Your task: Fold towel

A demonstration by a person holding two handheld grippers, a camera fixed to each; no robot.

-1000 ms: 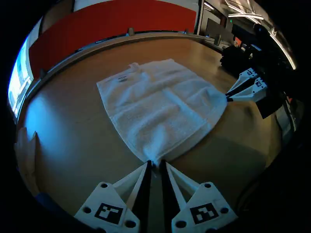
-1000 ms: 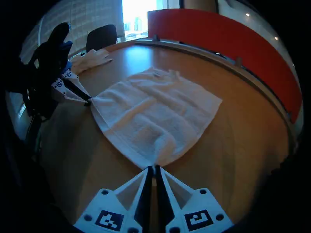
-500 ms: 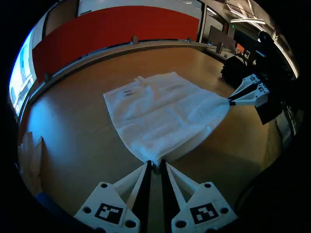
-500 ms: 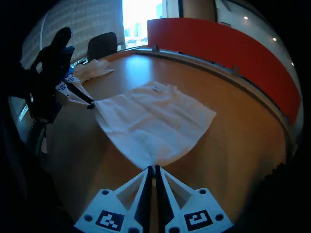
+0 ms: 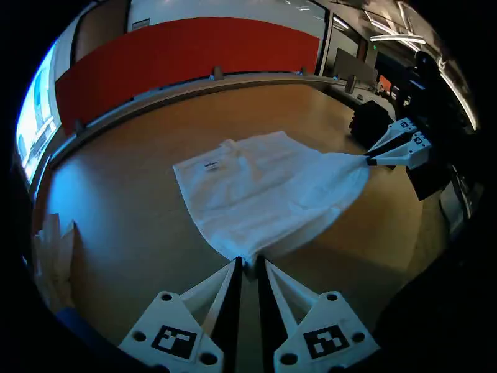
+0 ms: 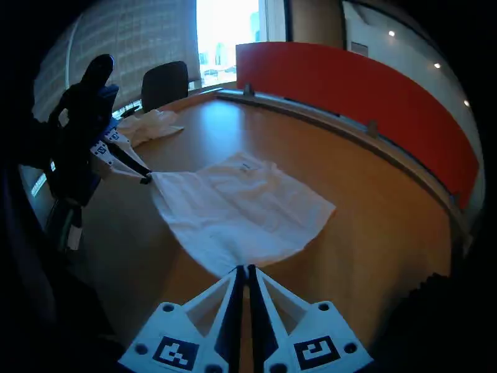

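A white towel (image 5: 273,186) (image 6: 242,211) lies on the wooden table (image 5: 136,186), its near edge lifted off the wood and its far edge with a small label resting on it. My left gripper (image 5: 248,264) is shut on one near corner, and it also appears far left in the right gripper view (image 6: 146,179). The right gripper (image 6: 243,270) is shut on the other near corner; the left gripper view catches it at far right (image 5: 368,161). The near edge hangs stretched between the two.
A red partition (image 5: 186,56) (image 6: 373,105) runs along the table's far side. Other crumpled white cloth (image 6: 149,124) lies near a dark chair (image 6: 164,81) by the window. More pale cloth (image 5: 53,261) sits at the left edge of the left gripper view.
Both grippers have risen, each holding its corner. The towel's near half has lifted off the table and pulled taut; more of the room shows.
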